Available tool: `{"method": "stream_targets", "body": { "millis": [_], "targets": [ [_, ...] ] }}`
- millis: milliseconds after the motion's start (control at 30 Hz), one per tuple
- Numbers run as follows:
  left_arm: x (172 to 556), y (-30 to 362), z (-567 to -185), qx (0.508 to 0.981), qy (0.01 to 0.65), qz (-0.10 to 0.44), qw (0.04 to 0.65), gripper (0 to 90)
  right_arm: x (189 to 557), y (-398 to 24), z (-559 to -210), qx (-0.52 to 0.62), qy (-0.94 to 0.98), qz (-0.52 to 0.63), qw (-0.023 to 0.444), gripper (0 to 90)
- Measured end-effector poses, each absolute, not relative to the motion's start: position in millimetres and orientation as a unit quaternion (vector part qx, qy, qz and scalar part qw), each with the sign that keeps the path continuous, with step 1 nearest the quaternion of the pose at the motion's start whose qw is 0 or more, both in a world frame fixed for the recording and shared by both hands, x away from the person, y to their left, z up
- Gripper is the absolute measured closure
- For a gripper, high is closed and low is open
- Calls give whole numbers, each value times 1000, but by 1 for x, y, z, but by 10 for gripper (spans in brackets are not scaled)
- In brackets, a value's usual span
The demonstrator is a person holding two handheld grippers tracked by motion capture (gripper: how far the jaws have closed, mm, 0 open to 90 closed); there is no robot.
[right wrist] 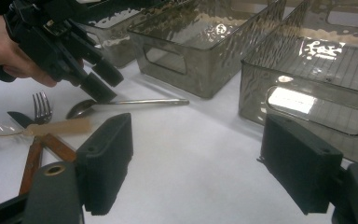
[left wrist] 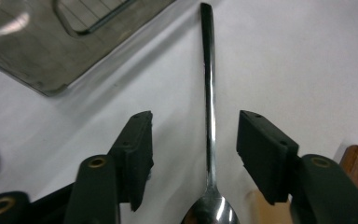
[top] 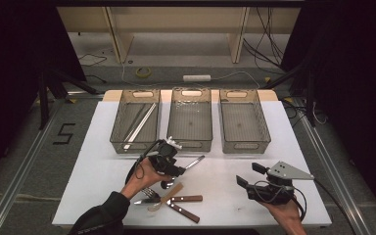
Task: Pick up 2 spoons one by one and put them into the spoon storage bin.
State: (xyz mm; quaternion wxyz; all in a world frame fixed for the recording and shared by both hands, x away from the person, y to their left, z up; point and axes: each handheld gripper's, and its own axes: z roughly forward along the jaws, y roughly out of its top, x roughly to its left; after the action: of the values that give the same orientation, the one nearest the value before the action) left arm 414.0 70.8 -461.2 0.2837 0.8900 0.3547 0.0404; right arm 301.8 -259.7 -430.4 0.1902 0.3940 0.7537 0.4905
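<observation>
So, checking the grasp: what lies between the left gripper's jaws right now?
In the left gripper view, the metal spoon handle runs between the left gripper jaws, untouched, over bare white table.

A white table (top: pixel 103 147) carries three clear bins (top: pixel 191 125) side by side along its far edge. In front of them lie a metal spoon (top: pixel 188 167), a fork (top: pixel 149 192), a pale plastic spoon (top: pixel 164 199) and two wooden-handled knives (top: pixel 183 205), bunched and crossing one another.
</observation>
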Motion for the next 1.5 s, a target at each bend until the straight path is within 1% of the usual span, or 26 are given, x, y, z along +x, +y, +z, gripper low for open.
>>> {"method": "stream_targets", "body": {
  "millis": [467,800,1033,1233,1500],
  "targets": [
    [411,60,-468,913,328,37,240,679,301,-259,-430,393,755,489,191,261],
    [410,60,-469,916,322,46,233,828,301,-259,-430,392,755,489,192,261],
    [409,62,-467,917,316,52,237,851,301,-259,-430,392,755,490,192,262],
    [410,66,-463,916,314,62,243,855,301,-259,-430,391,755,490,192,262],
    [409,70,-457,916,313,60,244,856,301,-259,-430,393,754,490,192,262]
  ]
}}
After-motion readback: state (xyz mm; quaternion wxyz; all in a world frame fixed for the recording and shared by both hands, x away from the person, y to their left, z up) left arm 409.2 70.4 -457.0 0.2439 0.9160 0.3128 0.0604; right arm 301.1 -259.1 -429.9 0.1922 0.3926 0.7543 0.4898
